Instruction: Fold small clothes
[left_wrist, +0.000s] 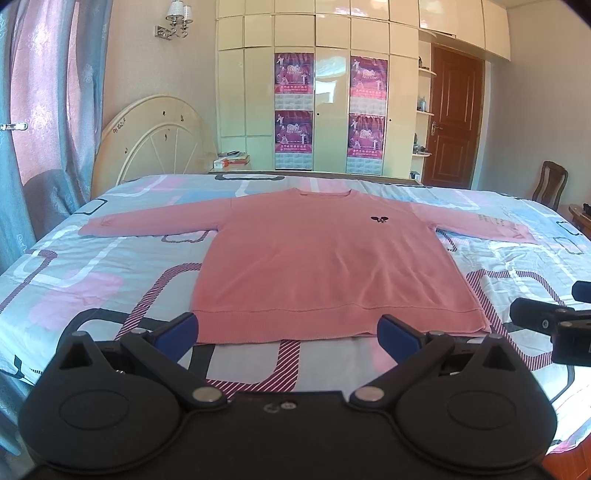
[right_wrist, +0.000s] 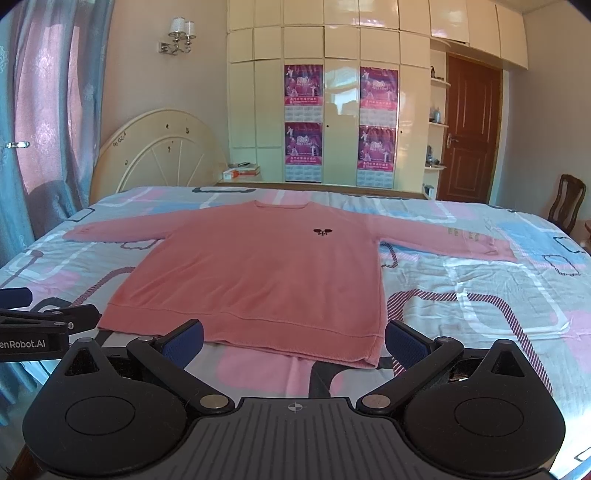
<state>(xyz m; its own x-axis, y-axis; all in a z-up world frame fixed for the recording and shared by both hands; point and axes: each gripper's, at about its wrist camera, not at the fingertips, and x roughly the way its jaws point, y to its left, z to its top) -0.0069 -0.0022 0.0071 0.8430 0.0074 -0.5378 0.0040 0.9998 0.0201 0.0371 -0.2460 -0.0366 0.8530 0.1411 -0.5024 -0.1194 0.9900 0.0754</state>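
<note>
A pink long-sleeved sweater (left_wrist: 325, 258) lies flat on the bed, face up, both sleeves spread out, hem toward me, a small dark logo on the chest. It also shows in the right wrist view (right_wrist: 258, 273). My left gripper (left_wrist: 288, 332) is open and empty, just short of the hem. My right gripper (right_wrist: 293, 339) is open and empty, just short of the hem's right part. Each gripper appears at the edge of the other's view: the right gripper (left_wrist: 554, 321), the left gripper (right_wrist: 44, 325).
The bed (left_wrist: 74, 266) has a pastel patterned sheet and a cream headboard (left_wrist: 155, 144) at the left. A cream wardrobe (left_wrist: 332, 110) with posters stands behind, a brown door (left_wrist: 454, 118) and a wooden chair (left_wrist: 550, 184) at the right. Curtains (left_wrist: 44, 92) hang at the left.
</note>
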